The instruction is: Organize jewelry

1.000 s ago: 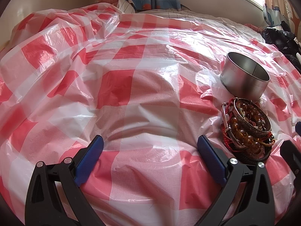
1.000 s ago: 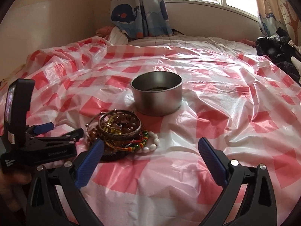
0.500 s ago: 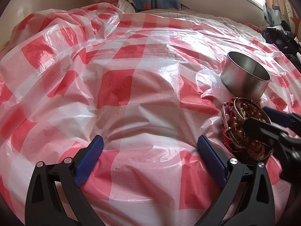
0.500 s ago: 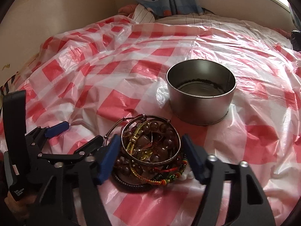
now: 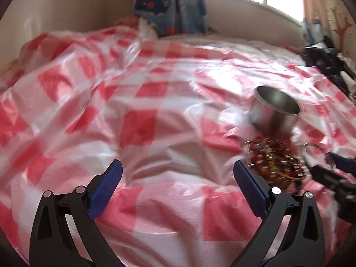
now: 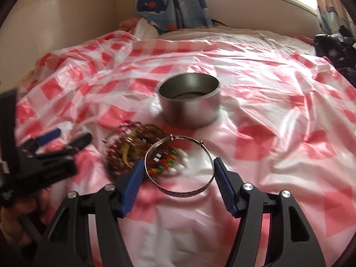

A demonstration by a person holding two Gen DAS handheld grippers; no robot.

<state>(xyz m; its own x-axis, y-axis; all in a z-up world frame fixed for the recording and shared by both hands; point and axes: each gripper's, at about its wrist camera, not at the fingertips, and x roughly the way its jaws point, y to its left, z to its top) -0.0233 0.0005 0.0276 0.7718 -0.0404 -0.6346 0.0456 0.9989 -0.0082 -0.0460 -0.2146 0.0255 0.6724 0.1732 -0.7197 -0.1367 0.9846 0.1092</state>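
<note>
Your right gripper (image 6: 179, 173) clamped a silver bangle (image 6: 180, 165) across its width, the blue pads touching its rim, just above the sheet; your left gripper (image 5: 176, 185) stood spread apart over the checked sheet (image 5: 133, 120); the bracelet pile (image 6: 131, 150) lay beside the metal tin (image 6: 189, 104).

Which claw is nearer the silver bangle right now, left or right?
Right. The right claw has the silver bangle between its pads, apparently gripping it. The left claw sits open off to the side, beyond the bracelet pile.
</note>
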